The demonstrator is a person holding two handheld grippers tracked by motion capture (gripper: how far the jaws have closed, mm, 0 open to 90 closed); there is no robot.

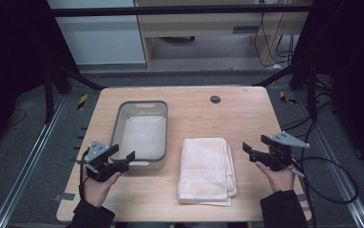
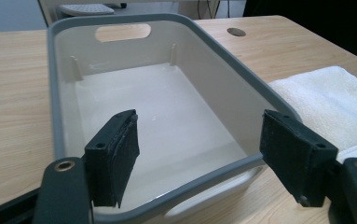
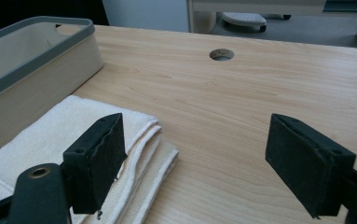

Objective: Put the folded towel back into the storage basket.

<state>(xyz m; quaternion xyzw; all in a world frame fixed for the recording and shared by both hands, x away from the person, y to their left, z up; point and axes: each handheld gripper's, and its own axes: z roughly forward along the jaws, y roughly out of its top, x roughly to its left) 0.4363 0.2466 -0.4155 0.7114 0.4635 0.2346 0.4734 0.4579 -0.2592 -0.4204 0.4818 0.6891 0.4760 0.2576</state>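
- Left gripper [image 1: 123, 155]: jaws spread wide, nothing between; hovers at near rim of grey bin [image 1: 120, 114], table's 8 o'clock
- Right gripper [image 1: 254, 145]: jaws apart, empty; at 4 o'clock, just beside folded towel [image 1: 205, 168]
- Towel lies flat on table [image 1: 246, 114] at 6 o'clock, bin just beside it at its 10 o'clock

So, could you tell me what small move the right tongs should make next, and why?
Probably a short slide toward the folded towel, lowering the right tongs onto its near edge. Their jaws stand open and hold nothing, beside the towel and apart from it, and the bin next to it looks empty. The left tongs wait open at the bin's near rim.
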